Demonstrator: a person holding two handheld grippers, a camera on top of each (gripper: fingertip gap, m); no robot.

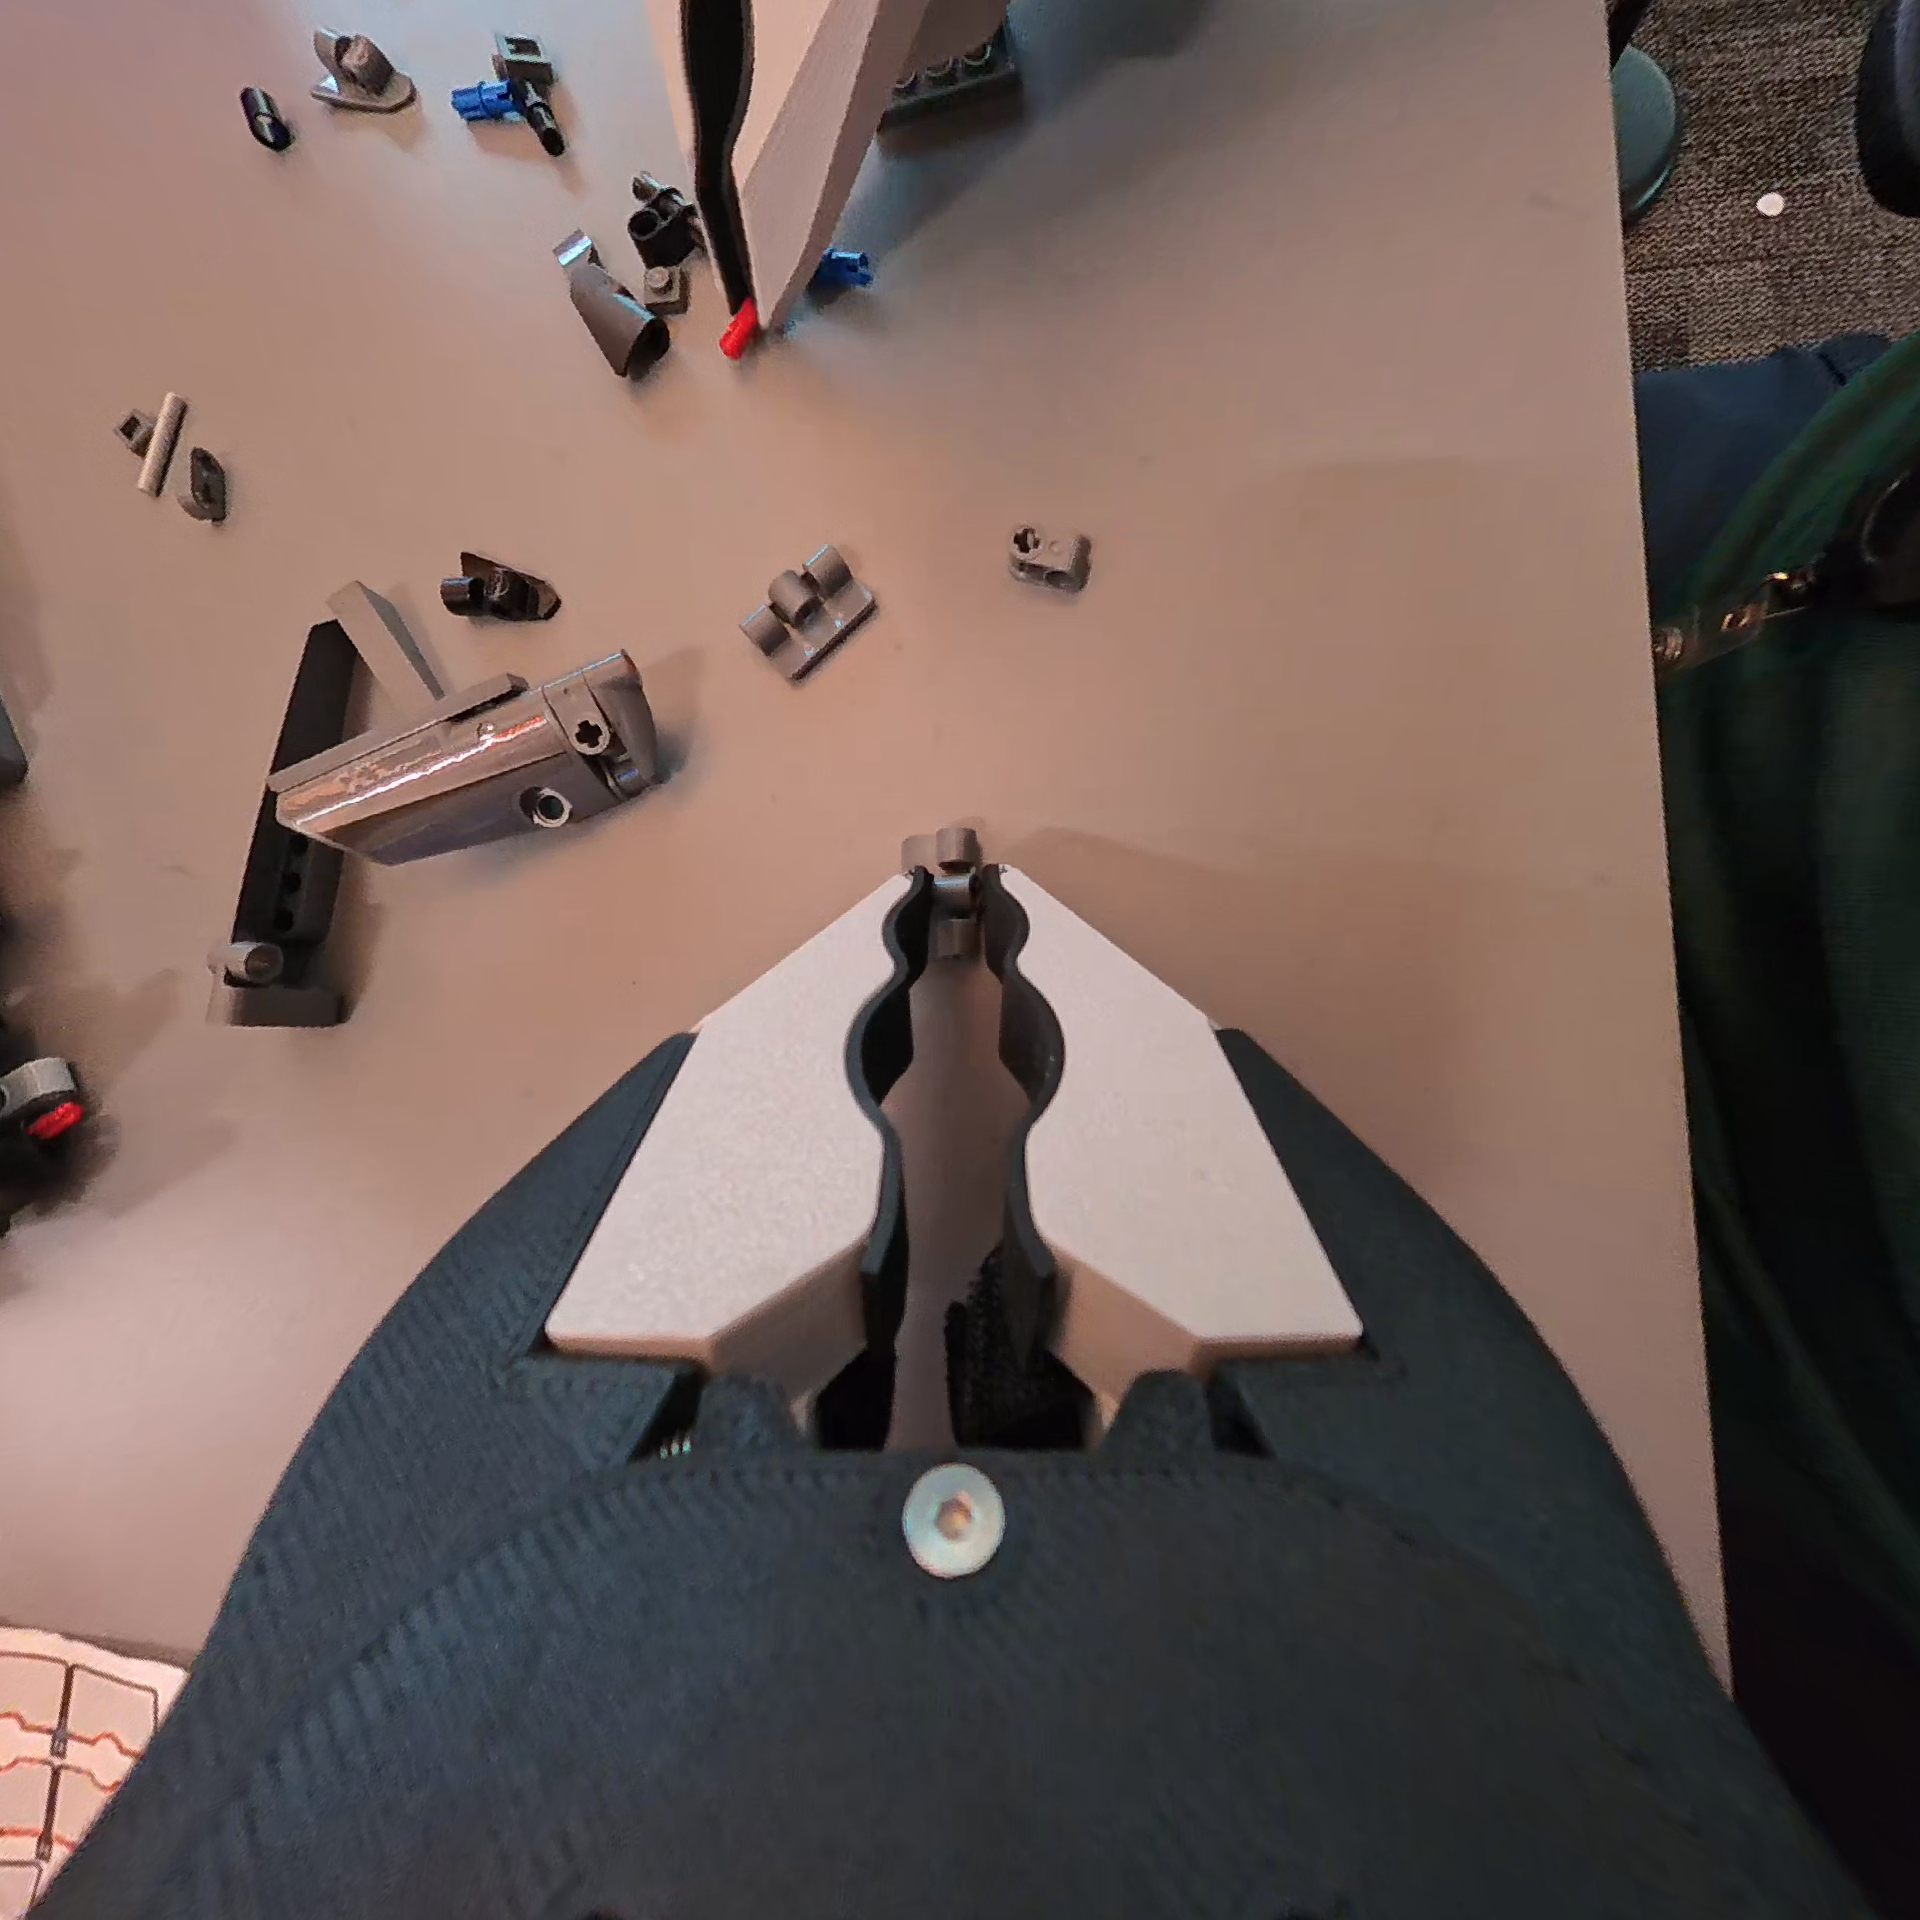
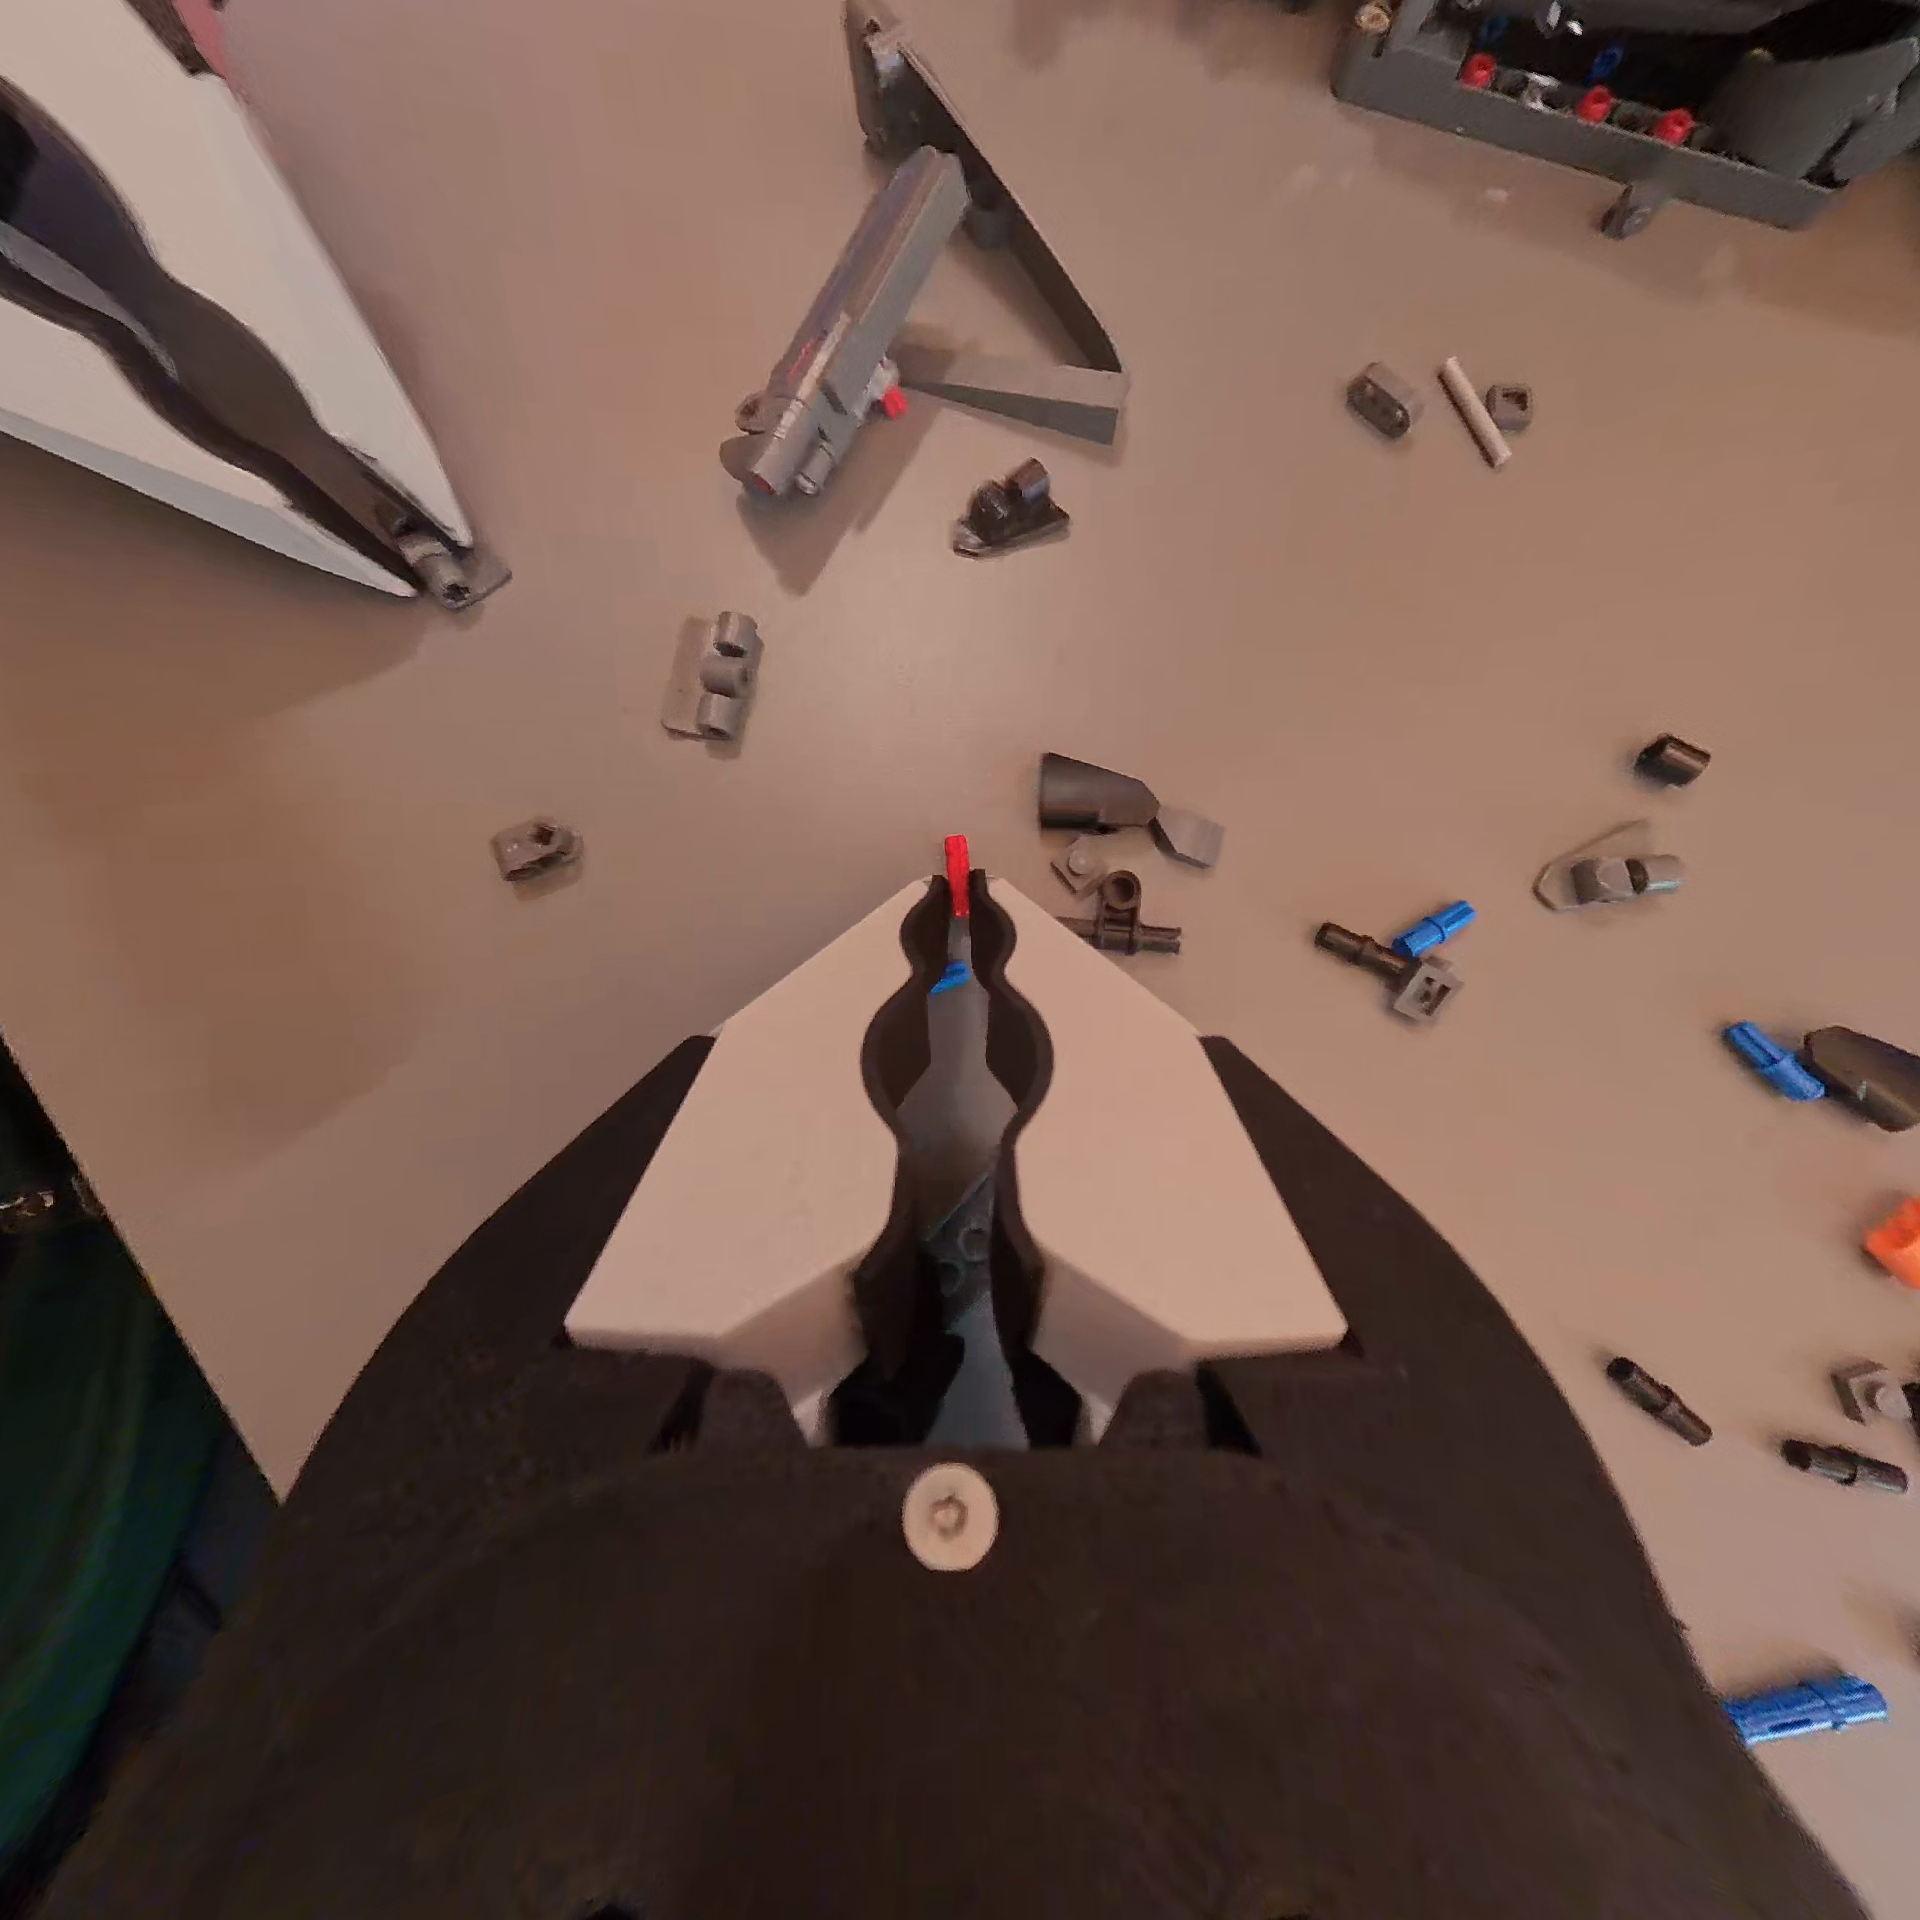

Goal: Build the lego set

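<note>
My left gripper is shut on a small grey hinge piece, held near the table's right edge; it also shows in the right wrist view at the upper left. My right gripper is shut on a red pin, low over the table; it shows in the left wrist view with the pin. A grey sub-assembly lies on black and grey beams. A grey clip plate and a small grey connector lie between the grippers.
Loose black, grey and blue pieces are scattered over the table. A larger dark grey build with red pins stands at the far right. An orange piece lies at the right edge. A person's green clothing is beyond the table edge. Across from one pair of fingers to the other is roughly 12 centimeters. The grey clip plate is about 6 centimeters from both grippers' fingertips. It is also in sight in the right wrist view.
</note>
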